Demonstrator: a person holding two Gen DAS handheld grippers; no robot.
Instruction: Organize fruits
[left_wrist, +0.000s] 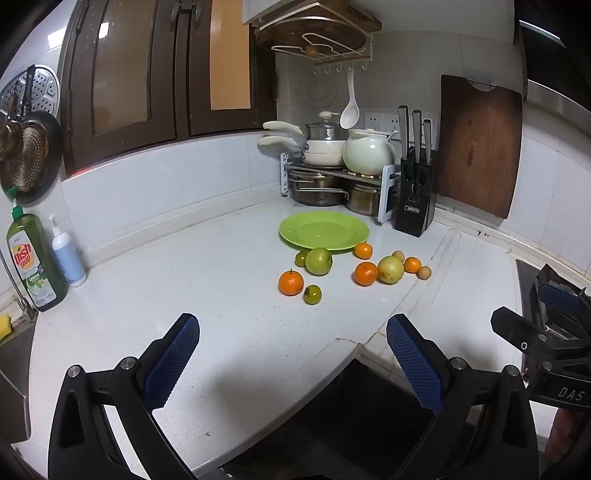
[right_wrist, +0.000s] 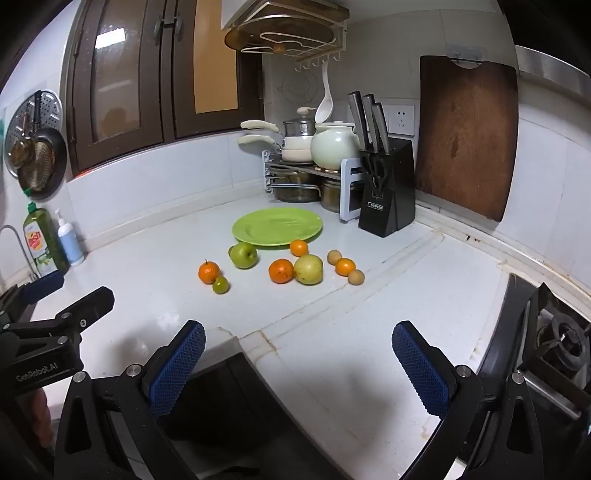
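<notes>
Both the left gripper (left_wrist: 293, 352) and right gripper (right_wrist: 298, 354) hang wide open, empty, well short of the fruits ahead; the nearest tangerine (left_wrist: 290, 283), probably light, soft-skinned and prone to rolling, wants gentle gripping across its middle.

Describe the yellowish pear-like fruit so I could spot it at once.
Find the green plate on the white counter, left of the black knife block. In the fruit scattered before it, look right of centre: the yellowish fruit touches an orange. It is the largest there, pale and speckled, unlike the green apple.
</notes>
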